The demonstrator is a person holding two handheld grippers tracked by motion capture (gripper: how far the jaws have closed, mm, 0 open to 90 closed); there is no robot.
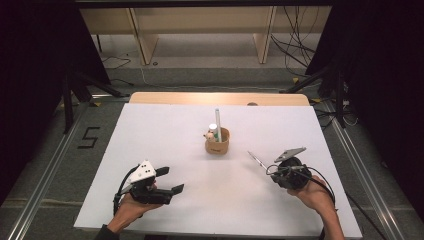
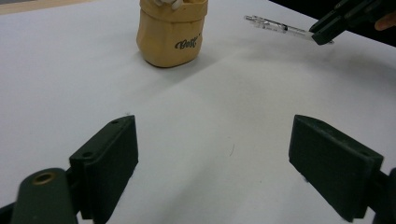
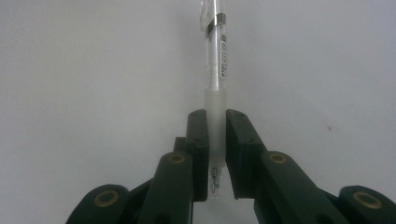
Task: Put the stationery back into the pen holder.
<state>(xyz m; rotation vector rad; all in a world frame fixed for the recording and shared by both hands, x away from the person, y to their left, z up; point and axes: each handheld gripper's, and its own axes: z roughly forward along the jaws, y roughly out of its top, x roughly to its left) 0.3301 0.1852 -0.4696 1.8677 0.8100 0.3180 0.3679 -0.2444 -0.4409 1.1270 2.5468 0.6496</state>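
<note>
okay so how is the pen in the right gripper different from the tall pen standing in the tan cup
The clear pen is clamped by its frosted grip end in the right gripper; the tall pen sits loose in the tan cup.
The clear pen lies near level above the table; the tall pen stands upright.
The clear pen is see-through; the tall pen looks pale green.
Both are slim pens.

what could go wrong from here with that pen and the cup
1. The right gripper pinches the clear pen only at its frosted tip end, with most of the barrel sticking out, so it could pivot or slip.
2. The tan cup already holds upright things, so the pen may catch on them or tip the cup on entry.
3. The left gripper sits open, away from the cup, so nothing steadies it.
</note>
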